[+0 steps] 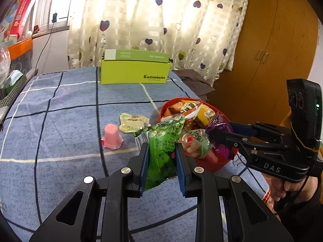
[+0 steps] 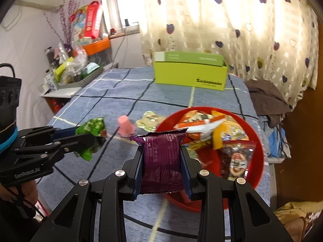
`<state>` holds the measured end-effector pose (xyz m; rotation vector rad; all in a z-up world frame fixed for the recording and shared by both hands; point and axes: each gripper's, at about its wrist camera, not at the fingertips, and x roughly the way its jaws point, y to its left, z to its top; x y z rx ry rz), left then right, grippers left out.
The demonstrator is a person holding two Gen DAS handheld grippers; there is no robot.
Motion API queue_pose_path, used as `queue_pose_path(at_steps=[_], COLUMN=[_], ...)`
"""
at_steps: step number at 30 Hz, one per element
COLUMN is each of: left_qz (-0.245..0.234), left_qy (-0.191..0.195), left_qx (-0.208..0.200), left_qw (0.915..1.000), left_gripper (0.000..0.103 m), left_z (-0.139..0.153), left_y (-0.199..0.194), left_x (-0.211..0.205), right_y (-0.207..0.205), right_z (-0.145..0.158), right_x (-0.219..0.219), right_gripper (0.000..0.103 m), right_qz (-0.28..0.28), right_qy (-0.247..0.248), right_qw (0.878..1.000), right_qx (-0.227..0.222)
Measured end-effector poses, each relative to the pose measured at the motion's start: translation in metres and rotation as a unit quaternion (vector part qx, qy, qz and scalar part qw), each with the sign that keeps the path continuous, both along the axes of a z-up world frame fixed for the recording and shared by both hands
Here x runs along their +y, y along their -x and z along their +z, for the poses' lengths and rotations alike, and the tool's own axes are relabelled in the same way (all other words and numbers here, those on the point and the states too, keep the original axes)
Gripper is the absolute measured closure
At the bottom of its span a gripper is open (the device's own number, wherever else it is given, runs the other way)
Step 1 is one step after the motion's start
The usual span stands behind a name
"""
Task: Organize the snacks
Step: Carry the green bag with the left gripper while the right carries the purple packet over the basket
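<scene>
Blue checked cloth covers the desk point(image 1: 60, 111), with a lime box point(image 1: 134, 71) standing well ahead of both tongs. The left tongs point(image 1: 161, 161) are clamped on a green packet point(image 1: 163, 145); the right tongs point(image 2: 162, 165) are clamped on a purple packet point(image 2: 162, 161), above the near rim of the red bowl point(image 2: 260, 161). Both packets are best kept firmly pinched, carried level to the box, and released only once inside its walls.

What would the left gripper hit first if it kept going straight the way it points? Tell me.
Probably the red bowl or the snacks heaped in it. The left gripper, shut on the green packet, points down toward the bowl's near rim; depth is unclear, so it might meet the blue checked cloth instead.
</scene>
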<state>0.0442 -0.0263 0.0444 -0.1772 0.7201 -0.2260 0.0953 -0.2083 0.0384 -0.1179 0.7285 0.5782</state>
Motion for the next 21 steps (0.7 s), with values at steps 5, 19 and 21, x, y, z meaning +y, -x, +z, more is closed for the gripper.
queue_pose_path(at_steps=[5,19,21], left_qz=[-0.013,-0.038,-0.04], left_qy=[-0.003,-0.004,-0.005], left_qx=[0.0,0.0,0.001], left_qw=[0.9999,0.9993,0.9992], left_gripper=[0.077,0.077,0.077], left_z=[0.002,0.004,0.004], left_y=[-0.006,-0.022,-0.024], left_x=[-0.011,-0.031,-0.032], right_y=[-0.011,-0.035,-0.039], right_z=[0.0,-0.017,-0.024], right_x=[-0.029,-0.069,-0.066], right_gripper=[0.072,0.072,0.072], right_qz=[-0.037,-0.083,-0.078], right_qy=[-0.005,-0.01,-0.013], right_qw=[0.999,0.996,0.996], right_qx=[-0.001,0.024,0.037])
